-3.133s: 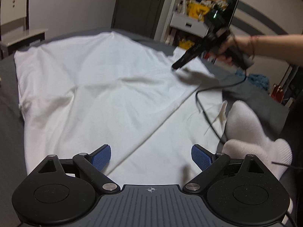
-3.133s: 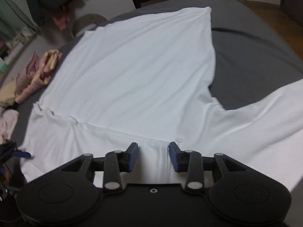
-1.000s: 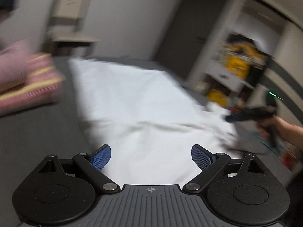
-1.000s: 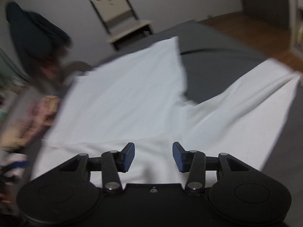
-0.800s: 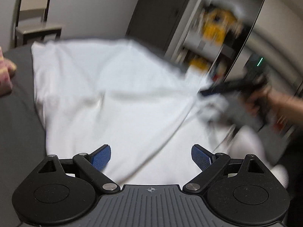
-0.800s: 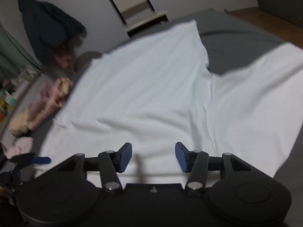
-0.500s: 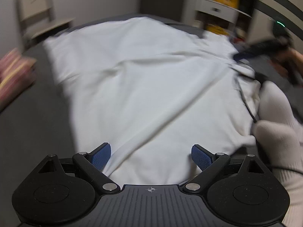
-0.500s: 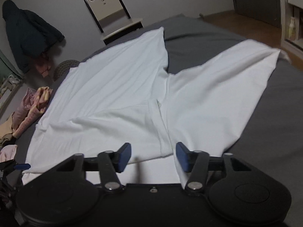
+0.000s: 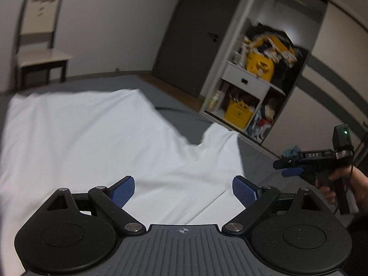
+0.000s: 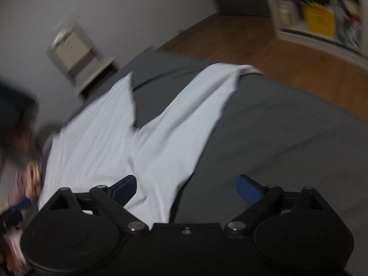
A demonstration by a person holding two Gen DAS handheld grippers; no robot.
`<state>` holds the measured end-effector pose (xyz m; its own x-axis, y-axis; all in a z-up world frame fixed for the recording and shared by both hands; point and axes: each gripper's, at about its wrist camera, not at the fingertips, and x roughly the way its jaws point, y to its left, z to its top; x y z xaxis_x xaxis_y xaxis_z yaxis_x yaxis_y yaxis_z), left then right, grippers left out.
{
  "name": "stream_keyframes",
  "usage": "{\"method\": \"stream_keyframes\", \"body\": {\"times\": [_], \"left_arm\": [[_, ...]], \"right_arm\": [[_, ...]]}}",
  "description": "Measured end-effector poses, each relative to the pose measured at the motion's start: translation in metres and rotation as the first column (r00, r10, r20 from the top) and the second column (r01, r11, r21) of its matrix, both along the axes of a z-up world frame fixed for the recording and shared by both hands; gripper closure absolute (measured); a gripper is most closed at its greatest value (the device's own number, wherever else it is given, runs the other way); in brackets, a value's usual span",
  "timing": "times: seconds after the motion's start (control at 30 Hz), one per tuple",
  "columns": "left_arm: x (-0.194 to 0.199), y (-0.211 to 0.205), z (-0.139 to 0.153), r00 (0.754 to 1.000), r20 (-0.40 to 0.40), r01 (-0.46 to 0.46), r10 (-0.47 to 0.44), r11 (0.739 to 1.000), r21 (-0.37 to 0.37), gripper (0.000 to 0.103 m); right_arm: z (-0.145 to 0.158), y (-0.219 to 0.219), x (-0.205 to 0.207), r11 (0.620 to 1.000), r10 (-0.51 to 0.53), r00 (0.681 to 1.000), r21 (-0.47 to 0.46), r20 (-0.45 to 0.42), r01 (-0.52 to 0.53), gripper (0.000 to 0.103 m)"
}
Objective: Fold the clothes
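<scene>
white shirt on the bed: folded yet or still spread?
Mostly spread. The white shirt lies flat across the grey bed, its sleeve stretched outward. Both grippers, left and right, are open and empty.

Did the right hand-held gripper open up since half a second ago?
Yes. The right hand-held gripper has spread much wider, and it now points off the shirt's edge toward bare grey bed.

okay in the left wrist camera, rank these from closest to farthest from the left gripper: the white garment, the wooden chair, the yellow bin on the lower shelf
From the left gripper:
1. White garment, spread on the bed right under and ahead of the gripper.
2. Yellow bin, lower shelf, ahead to the right, past the bed edge.
3. Wooden chair, far left against the wall; its order with the bin is a judgement.
</scene>
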<state>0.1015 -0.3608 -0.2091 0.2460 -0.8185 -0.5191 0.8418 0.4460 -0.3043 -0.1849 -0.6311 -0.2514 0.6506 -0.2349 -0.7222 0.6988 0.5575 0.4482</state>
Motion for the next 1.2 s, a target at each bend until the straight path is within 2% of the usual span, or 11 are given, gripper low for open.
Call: {"method": "stream_keyframes", "body": {"times": [0.17,0.27,0.33,0.4,0.5,0.53,0.63,0.73,0.9,1.1,1.2], "left_arm": [[-0.027,-0.101,0.037,0.994,0.082,0.068,-0.074,0.995,0.078,0.010],[-0.044,-0.162,0.058,0.984,0.131,0.104,-0.121,0.986,0.129,0.010],[-0.060,-0.211,0.056,0.962,0.218,0.118,-0.164,0.970,0.212,0.010],[-0.076,-0.259,0.054,0.930,0.299,0.122,-0.213,0.948,0.295,0.011],[-0.099,-0.331,0.052,0.865,0.405,0.112,-0.294,0.903,0.415,0.011],[-0.107,-0.355,0.050,0.841,0.435,0.106,-0.322,0.886,0.452,0.011],[-0.127,-0.419,0.036,0.803,0.457,0.109,-0.382,0.848,0.518,0.011],[-0.136,-0.453,0.022,0.798,0.445,0.114,-0.406,0.827,0.551,0.013],[-0.152,-0.510,-0.001,0.789,0.423,0.122,-0.445,0.789,0.603,0.054],[-0.165,-0.562,-0.025,0.777,0.406,0.118,-0.481,0.745,0.657,0.057],[-0.164,-0.569,-0.035,0.759,0.420,0.092,-0.498,0.720,0.688,0.072]], "right_arm": [[-0.014,-0.039,-0.029,0.963,-0.203,0.968,0.211,0.147,0.169,0.008],[-0.026,-0.050,-0.060,0.857,-0.415,0.886,0.415,0.207,0.304,0.008],[-0.032,-0.047,-0.079,0.769,-0.539,0.816,0.519,0.209,0.374,0.006],[-0.037,-0.043,-0.098,0.669,-0.648,0.736,0.608,0.197,0.427,0.000],[-0.039,-0.037,-0.111,0.609,-0.701,0.688,0.658,0.186,0.443,0.000],[-0.040,-0.034,-0.112,0.612,-0.696,0.692,0.661,0.192,0.433,0.000],[-0.047,-0.029,-0.108,0.606,-0.677,0.709,0.696,0.197,0.385,0.000],[-0.059,-0.027,-0.102,0.578,-0.664,0.723,0.744,0.190,0.336,0.000],[-0.079,-0.037,-0.094,0.561,-0.649,0.741,0.766,0.170,0.316,0.000],[-0.096,-0.044,-0.082,0.526,-0.634,0.758,0.805,0.155,0.275,0.000],[-0.102,-0.048,-0.077,0.512,-0.627,0.764,0.820,0.154,0.255,0.000]]}}
